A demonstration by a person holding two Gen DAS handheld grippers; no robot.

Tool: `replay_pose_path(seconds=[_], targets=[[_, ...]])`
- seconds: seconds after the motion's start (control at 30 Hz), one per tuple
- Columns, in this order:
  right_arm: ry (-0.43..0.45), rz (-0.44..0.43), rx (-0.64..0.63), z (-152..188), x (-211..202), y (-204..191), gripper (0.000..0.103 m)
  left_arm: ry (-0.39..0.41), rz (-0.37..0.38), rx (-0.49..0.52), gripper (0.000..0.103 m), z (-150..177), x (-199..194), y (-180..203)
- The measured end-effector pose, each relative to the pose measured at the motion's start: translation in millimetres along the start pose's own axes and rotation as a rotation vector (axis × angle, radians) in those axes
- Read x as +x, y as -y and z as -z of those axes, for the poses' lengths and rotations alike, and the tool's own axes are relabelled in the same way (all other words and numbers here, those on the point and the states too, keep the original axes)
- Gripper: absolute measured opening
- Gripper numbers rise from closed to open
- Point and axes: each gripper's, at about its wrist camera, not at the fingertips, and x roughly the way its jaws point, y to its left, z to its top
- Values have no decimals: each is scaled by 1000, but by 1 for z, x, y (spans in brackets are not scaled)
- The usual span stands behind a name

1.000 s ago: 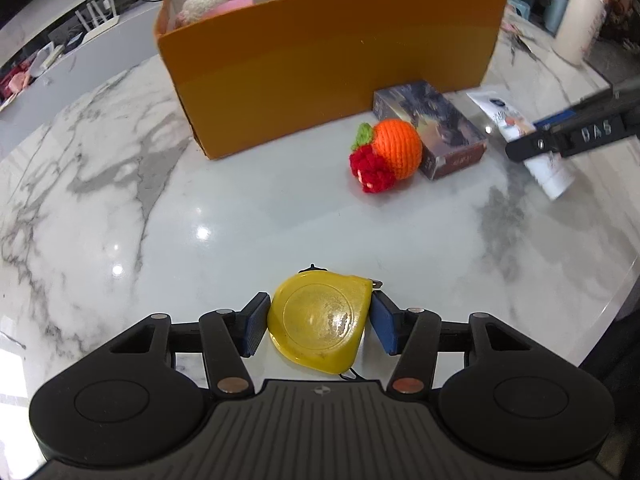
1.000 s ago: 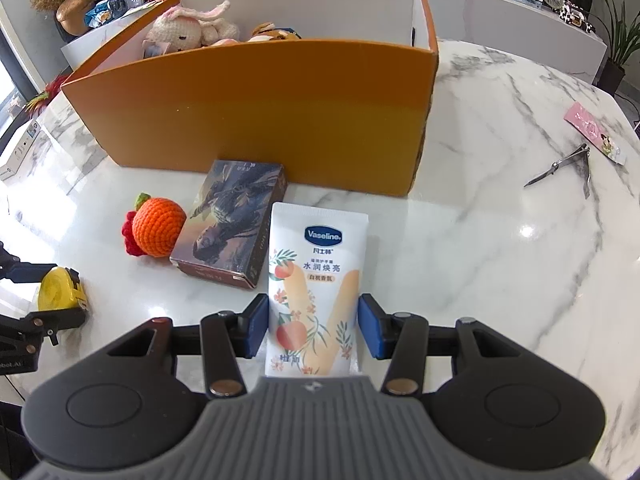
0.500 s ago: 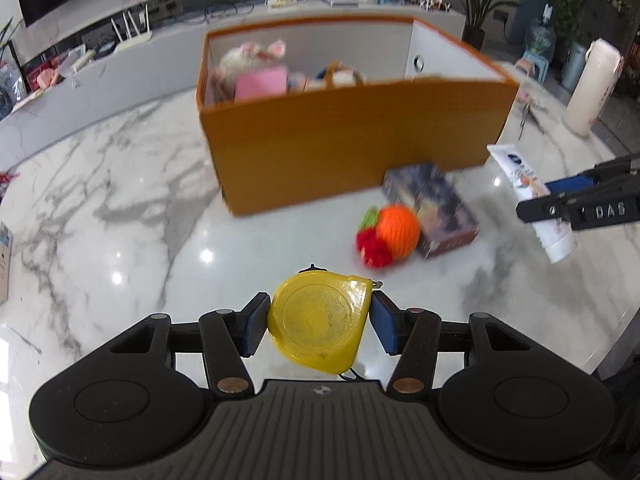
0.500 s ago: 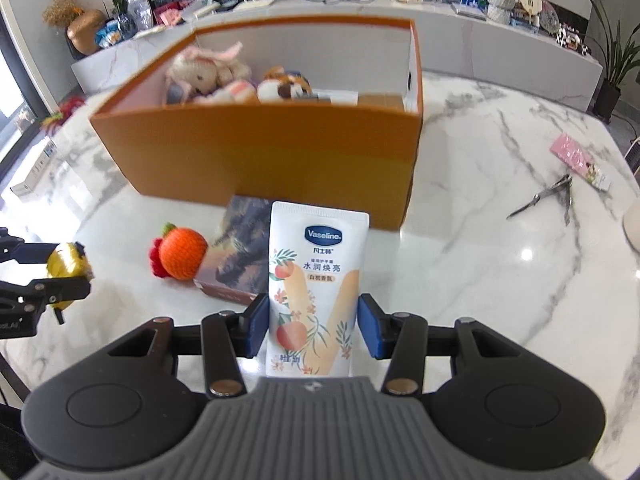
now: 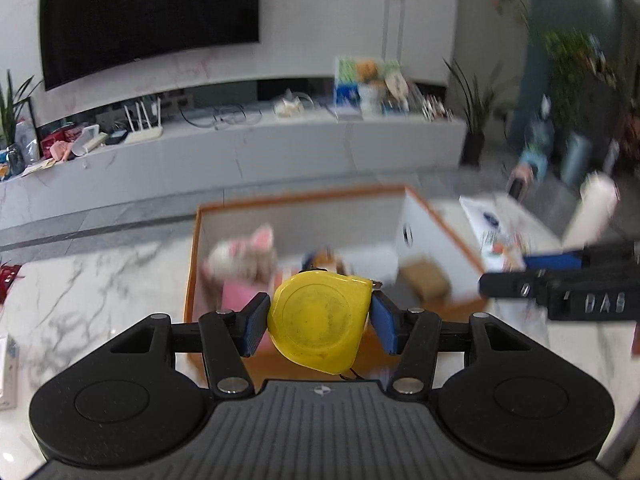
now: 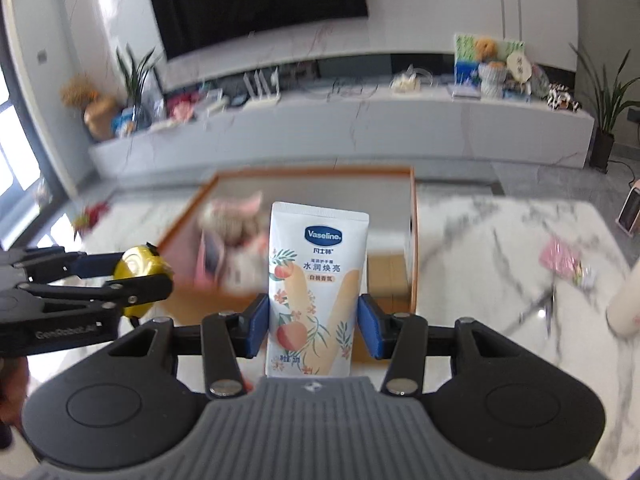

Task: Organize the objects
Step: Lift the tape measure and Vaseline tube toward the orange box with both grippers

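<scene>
Two items remain in transit: our left gripper (image 5: 319, 322) fingers clamp the tape measure (image 5: 320, 320), our right gripper (image 6: 312, 322) fingers clamp the Vaseline tube (image 6: 314, 288), ahead the orange box (image 6: 412, 240) already holding toys.

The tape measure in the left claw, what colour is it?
Yellow. The tape measure shows best in the left wrist view, clamped in the left claw.

Right gripper (image 6: 312, 326) clamps Vaseline tube (image 6: 314, 288) upright. Orange box (image 6: 414, 240) behind it. Left gripper (image 6: 132, 276) grips yellow tape measure (image 6: 138, 266).
</scene>
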Motion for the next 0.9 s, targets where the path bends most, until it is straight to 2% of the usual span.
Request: replay_pose_path(seconds=[0.07,0.23,0.33,0.47,0.7,0.9], targets=[[23,-3,28,-13,12,1,50,21,-4,-31,63,-13,17,-3],[47,4,76,-34,57,5,50,10,-58,-76,63,-31,66,-15],[32,14,91,-41,86,10,50,-16,-51,-110,63,-32,89,-23],[-11,17,128,-42,123,22,50,-59,-72,-101,63,-28,115,-24],[-57,13,180,-37,161,41,50,-92,-103,-61,63,-26,138,-17],[-47,32,136,-51,175,35,50,-111,-127,-62,63,-27,147,-16]])
